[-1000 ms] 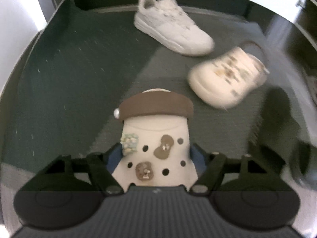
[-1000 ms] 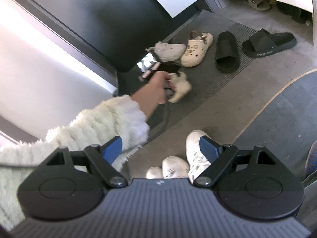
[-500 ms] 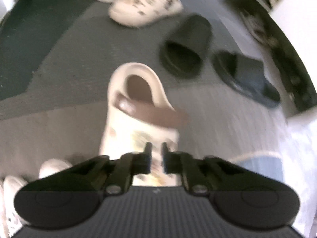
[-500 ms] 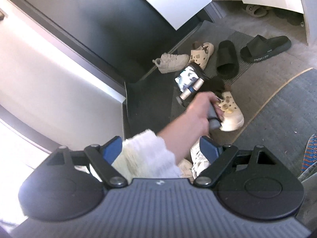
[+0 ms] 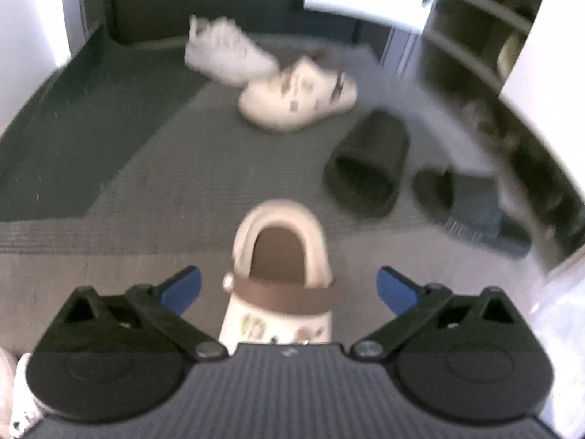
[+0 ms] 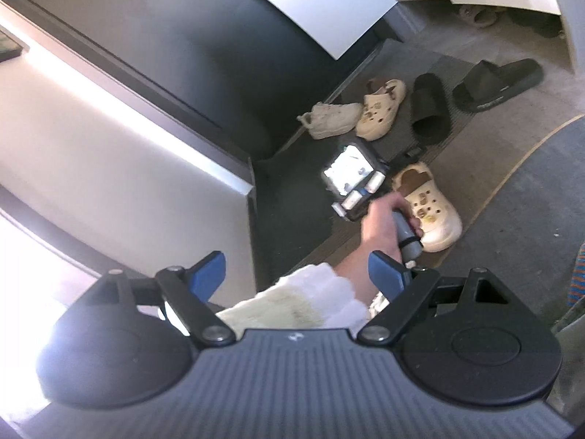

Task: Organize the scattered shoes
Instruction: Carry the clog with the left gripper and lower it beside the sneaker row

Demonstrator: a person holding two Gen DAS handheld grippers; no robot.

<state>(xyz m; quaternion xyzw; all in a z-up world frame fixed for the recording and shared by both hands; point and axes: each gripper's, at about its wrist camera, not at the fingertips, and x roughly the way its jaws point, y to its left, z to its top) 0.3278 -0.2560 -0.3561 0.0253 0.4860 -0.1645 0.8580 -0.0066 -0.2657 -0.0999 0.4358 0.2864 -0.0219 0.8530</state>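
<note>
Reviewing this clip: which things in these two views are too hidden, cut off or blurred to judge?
- Near clog: toe hidden behind the gripper body, left wrist view.
- White sneaker: blurred, left wrist view.
- Left gripper: fingertips hidden behind its own body, right wrist view.
- Shoes under the cabinet: too small, right wrist view.

Pale lettering runs along the black slide sandal [image 6: 497,84]; too small and blurred to read

I see a cream clog [image 5: 279,278] with a brown strap and small charms, and a second cream clog [image 5: 298,100] speckled brown. The sneaker [image 5: 226,49] is off-white, both slides [image 6: 431,109] black, the mat [image 5: 175,168] ribbed grey. My gripper fingertips [image 5: 182,287] are blue.
</note>
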